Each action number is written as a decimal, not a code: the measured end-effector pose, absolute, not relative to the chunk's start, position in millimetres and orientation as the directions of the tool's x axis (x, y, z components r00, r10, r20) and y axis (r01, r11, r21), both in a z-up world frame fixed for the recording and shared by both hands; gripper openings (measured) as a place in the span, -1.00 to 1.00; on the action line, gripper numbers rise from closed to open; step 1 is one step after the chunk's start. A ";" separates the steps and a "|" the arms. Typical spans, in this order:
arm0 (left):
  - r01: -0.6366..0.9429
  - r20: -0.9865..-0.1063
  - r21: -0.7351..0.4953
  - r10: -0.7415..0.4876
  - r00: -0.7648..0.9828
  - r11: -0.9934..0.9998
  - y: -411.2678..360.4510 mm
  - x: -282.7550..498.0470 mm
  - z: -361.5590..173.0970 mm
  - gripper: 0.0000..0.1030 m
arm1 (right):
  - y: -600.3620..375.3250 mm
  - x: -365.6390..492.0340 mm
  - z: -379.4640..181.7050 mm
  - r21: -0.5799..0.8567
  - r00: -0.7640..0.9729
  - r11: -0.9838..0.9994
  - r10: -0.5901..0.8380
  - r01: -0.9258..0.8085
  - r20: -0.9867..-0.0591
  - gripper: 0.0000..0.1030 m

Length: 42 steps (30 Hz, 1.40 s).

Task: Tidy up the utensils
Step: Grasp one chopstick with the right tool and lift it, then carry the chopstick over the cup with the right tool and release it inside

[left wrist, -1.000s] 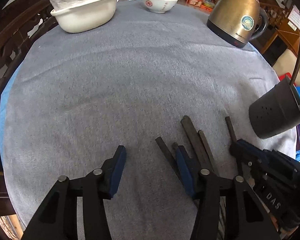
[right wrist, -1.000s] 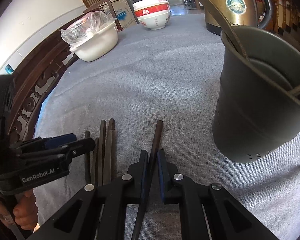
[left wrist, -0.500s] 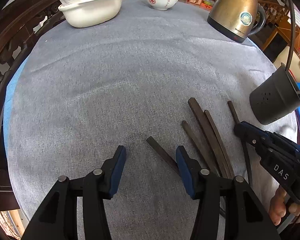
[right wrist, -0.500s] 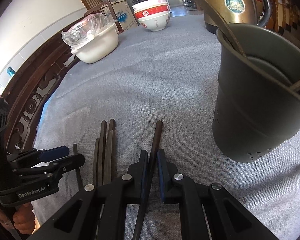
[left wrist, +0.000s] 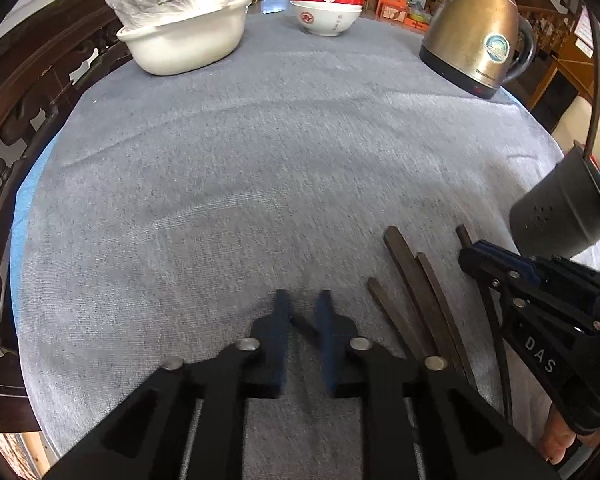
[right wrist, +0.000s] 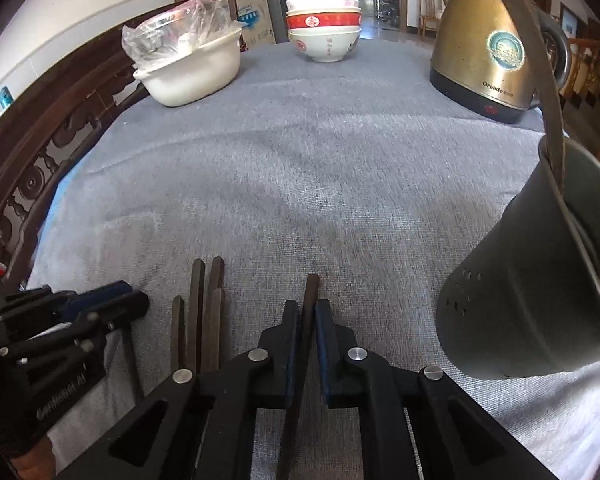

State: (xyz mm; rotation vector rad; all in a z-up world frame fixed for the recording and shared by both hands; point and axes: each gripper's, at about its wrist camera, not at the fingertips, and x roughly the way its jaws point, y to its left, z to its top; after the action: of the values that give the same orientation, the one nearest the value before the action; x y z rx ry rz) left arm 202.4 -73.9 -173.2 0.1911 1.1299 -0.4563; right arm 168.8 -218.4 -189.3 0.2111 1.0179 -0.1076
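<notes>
My right claw (right wrist: 308, 312) is pinching one dark chopstick (right wrist: 311, 286), its blue pads pressed on either side of the stick. The stick's long axis runs straight along the claw's own line: its blunt end pokes out just past the pad tips, pointing away from me across the grey worktop (right wrist: 320, 168), and the rest runs back under the claw.

The utensil holder (right wrist: 532, 300), a dark perforated cup, stands near to the right of this claw, with a long handle already rising out of it. I judge that the held stick must be lifted, stood on end and carried rightward to its open mouth, and my right hand is the nearer one for that.

My left claw (left wrist: 303, 310) has just been closing, and its pads now pinch the end of another chopstick (left wrist: 304, 326), which lies slantwise between them. Three more loose chopsticks (left wrist: 416, 292) lie side by side on the cloth between the two claws, their long axes roughly parallel to the sticks I hold.
</notes>
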 end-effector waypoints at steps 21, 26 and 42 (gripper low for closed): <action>0.383 -0.684 -0.172 -0.390 0.616 0.908 -31.4 158.0 -26.4 -0.86 | -235.7 72.4 -67.9 0.346 0.855 0.931 0.081 0.118 -0.511 -0.85; 0.422 -0.610 -0.136 -0.411 0.677 0.897 -39.5 133.0 11.5 -0.86 | -247.6 47.8 -38.6 0.375 0.910 0.919 0.045 0.124 -0.413 -0.85; 0.523 -0.394 -0.095 -0.514 0.762 0.847 -101.2 100.9 116.3 -0.87 | -303.1 -2.3 42.5 0.413 0.976 0.890 -0.133 0.195 -0.173 -0.85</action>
State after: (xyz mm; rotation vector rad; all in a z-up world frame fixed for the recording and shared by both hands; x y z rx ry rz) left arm 100.9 -101.2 116.3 0.0212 0.4225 -0.5644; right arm -2.3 -303.1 42.5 0.4427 0.1411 -0.1709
